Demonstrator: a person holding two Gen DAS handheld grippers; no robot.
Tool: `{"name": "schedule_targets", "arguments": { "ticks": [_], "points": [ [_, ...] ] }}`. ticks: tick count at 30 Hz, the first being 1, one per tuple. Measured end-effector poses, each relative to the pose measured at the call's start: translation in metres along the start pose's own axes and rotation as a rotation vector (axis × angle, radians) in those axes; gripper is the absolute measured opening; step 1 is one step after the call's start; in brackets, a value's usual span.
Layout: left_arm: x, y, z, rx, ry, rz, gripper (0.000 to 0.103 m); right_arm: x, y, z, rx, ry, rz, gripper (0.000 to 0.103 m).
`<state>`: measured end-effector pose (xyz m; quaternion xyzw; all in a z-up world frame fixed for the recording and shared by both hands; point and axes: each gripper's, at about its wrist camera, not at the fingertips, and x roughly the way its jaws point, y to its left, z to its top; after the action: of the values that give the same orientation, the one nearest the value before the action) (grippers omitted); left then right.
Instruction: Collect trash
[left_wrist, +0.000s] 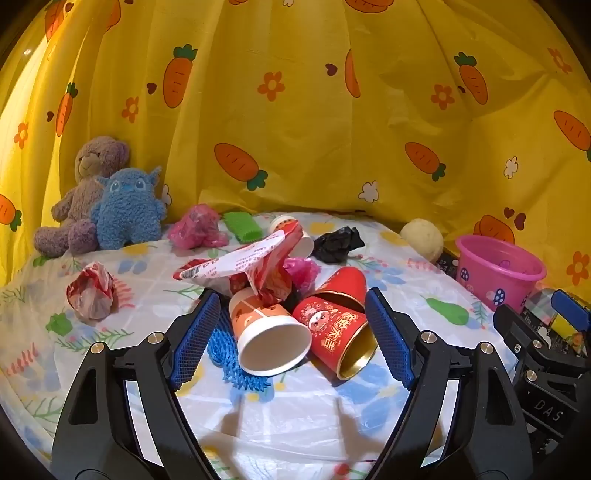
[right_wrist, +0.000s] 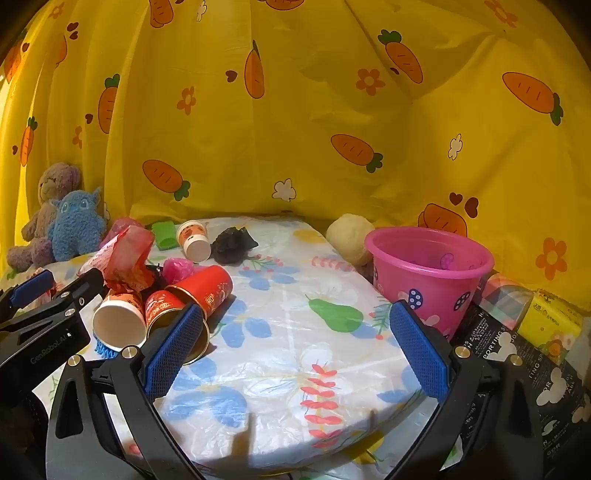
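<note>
Warm bright light, sharp focus, heavy fisheye warp w/ dark corners; soft foreground shadows

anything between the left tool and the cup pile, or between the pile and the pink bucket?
Nothing visible. The left tool is open, and the white-rimmed paper cup and red cup lie between its fingers. From there to the pink bucket, only bare tablecloth shows; the right tool hovers open above it.

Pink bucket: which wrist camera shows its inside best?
Right wrist view: the pink bucket sits close, its open mouth facing the camera. The left wrist view shows it small at the right edge, behind the right gripper's body.
</note>
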<state>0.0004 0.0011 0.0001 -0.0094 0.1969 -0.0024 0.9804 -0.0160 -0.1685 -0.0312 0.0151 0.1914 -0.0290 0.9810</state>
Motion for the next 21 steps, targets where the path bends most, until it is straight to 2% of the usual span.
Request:
{"name": "schedule_targets", "arguments": {
  "ticks": [21],
  "points": [
    [0.002, -0.005, -0.001, 0.003, 0.005, -0.01, 0.08, -0.002, -0.004, -0.002, 0.01, 0.002, -0.002, 0.098]
  ]
}}
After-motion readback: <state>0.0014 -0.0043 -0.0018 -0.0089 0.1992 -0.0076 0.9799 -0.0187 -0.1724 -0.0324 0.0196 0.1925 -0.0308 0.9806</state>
